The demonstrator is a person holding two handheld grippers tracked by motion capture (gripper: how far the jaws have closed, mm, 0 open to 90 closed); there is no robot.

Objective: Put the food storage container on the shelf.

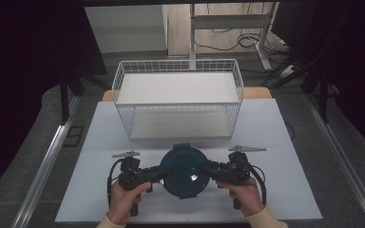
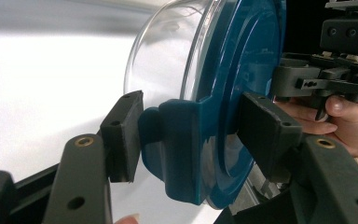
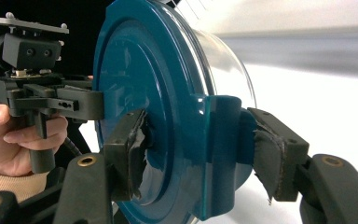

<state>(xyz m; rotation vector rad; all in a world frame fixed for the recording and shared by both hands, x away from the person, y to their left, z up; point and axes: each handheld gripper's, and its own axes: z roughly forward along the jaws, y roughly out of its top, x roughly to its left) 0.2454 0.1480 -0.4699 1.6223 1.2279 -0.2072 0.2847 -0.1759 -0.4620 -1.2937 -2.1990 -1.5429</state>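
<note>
High view: both hands low at near table edge, left gripper (image 1: 159, 173) and right gripper (image 1: 208, 172) clamped on opposite sides of lidded container (image 1: 183, 170); wire basket (image 1: 178, 97) just beyond.
Left gripper view: jaws pinch lid clip (image 2: 177, 149).
Right gripper view: jaws squeeze opposite clip (image 3: 221, 154); white table (image 3: 317, 93) open behind.

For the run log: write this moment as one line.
left gripper: shut on container latch | right gripper: shut on opposite latch | container: blue lid, before wire basket
</note>
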